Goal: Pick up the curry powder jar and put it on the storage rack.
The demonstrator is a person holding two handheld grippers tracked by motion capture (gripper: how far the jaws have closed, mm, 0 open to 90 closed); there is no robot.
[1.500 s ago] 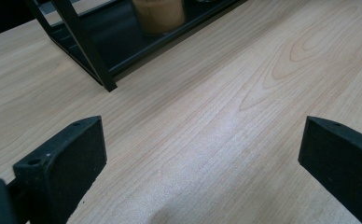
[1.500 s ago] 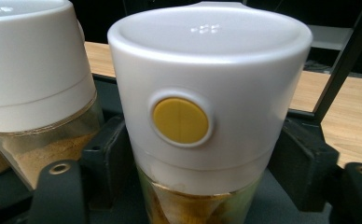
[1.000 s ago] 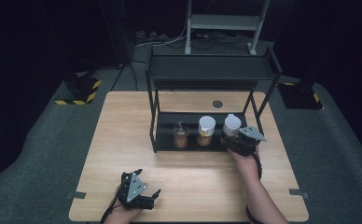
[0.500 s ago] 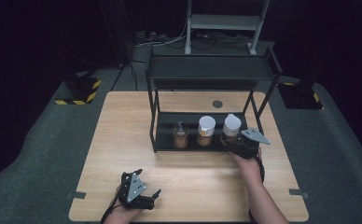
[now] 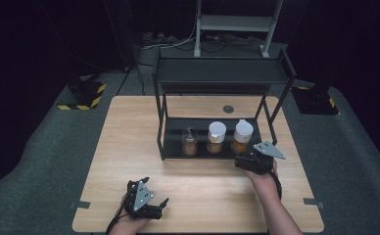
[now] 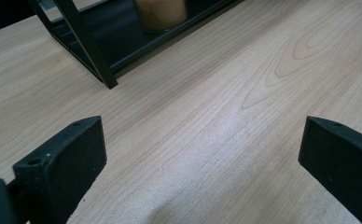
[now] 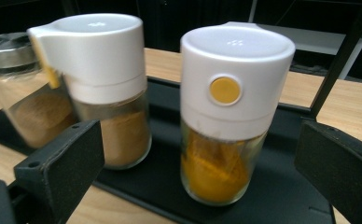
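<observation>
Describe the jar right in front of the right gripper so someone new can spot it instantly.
Find the black two-tier rack at the middle of the wooden table; three jars stand in a row on its lower shelf. Take the right-hand one, the yellow-powder jar, just ahead of the open right gripper. Its white cap bears a round yellow button, and its contents are brighter yellow than its neighbours' brownish powders.

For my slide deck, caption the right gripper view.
Open right gripper faces the yellow-powder jar on the black shelf tray.
</observation>
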